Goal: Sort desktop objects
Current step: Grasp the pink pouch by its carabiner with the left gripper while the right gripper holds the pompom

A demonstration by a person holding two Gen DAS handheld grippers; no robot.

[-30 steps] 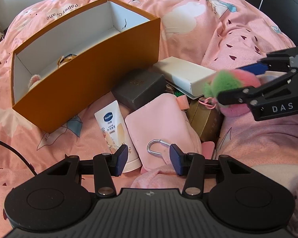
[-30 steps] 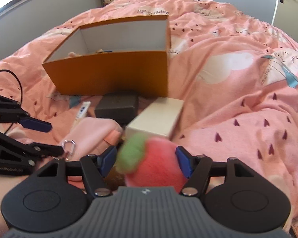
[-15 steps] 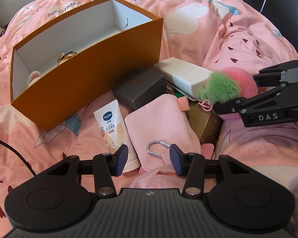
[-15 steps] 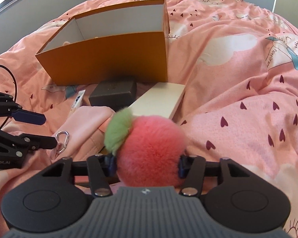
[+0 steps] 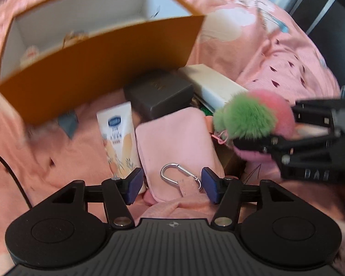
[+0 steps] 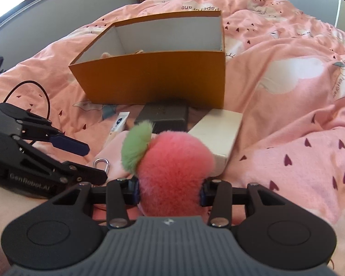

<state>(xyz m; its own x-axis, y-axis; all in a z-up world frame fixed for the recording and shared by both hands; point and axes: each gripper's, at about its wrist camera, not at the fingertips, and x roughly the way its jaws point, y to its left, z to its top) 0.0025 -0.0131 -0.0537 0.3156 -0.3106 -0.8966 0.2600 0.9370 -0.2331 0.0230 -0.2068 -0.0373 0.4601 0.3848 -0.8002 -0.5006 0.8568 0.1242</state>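
1. The fluffy pink plush ball with a green tuft (image 6: 172, 172) is squeezed between the two fingers of the right gripper (image 6: 169, 192), held up off the bedding above the pile of things. The left wrist view shows the same ball (image 5: 253, 117) at the right, with a small pink loop hanging under it.
2. The left gripper (image 5: 170, 185) hangs low with its blue-padded jaws spread wide, holding nothing. Between them lies a silver metal carabiner (image 5: 179, 174) fixed to a soft pink fabric pouch (image 5: 174, 138).
3. Just left of the pouch lies a white hand-cream tube with a blue logo (image 5: 118, 135), cap end toward the near side.
4. Beyond the pouch sits a dark grey rectangular box (image 5: 159, 93), and to its right a long white cardboard box (image 5: 212, 87), its near end hidden behind the ball.
5. Farther off stands a big open orange cardboard box with a white inside (image 6: 154, 78). A couple of small things lie in it; they are too blurred to name.
6. Everything rests on a rumpled pink bedspread with dark heart prints (image 6: 287, 119). A black cable (image 6: 34, 94) loops on it at the left.
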